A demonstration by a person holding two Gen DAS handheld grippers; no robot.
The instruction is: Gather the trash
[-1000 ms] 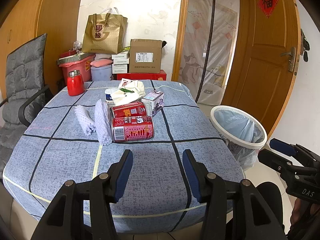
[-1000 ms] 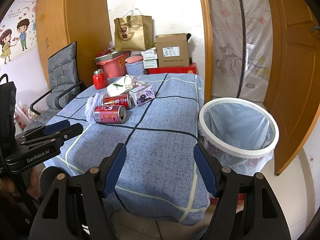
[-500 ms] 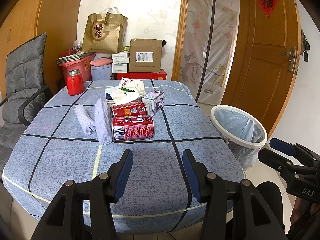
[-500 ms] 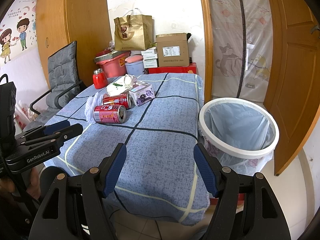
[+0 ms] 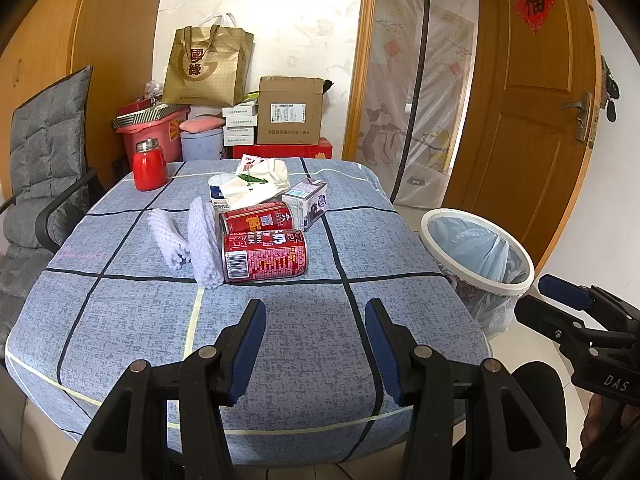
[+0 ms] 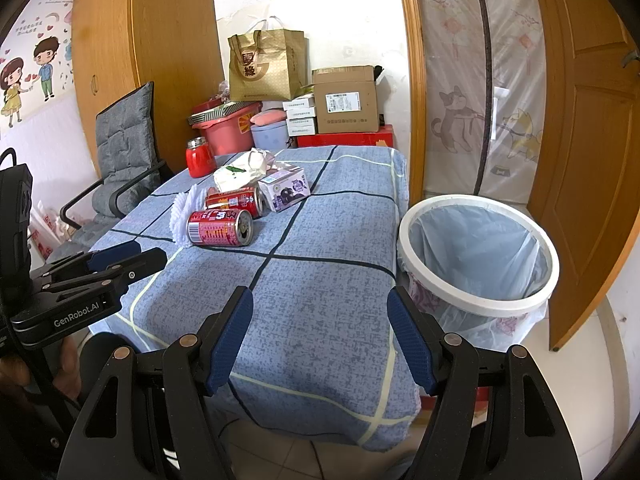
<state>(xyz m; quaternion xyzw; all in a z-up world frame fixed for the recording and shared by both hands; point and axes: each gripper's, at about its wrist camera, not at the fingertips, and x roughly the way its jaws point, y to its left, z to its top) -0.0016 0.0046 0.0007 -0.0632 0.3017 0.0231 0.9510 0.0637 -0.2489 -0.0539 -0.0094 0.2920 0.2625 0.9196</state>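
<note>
1. Blue checked table (image 5: 280, 340) holds the litter; nearest red can (image 5: 265, 256) lies on its side dead ahead of our left gripper (image 5: 315, 346), long axis crosswise to the fingers.
2. Left jaws released, empty; we judge left nearer.
3. Right gripper (image 6: 320, 336) also released, empty; bin (image 6: 478, 254) ahead-right.

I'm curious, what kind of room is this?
Most likely a room in someone's home: a cloth-covered table, a padded chair, a lined bin, and boxes stacked by the wall.
</note>
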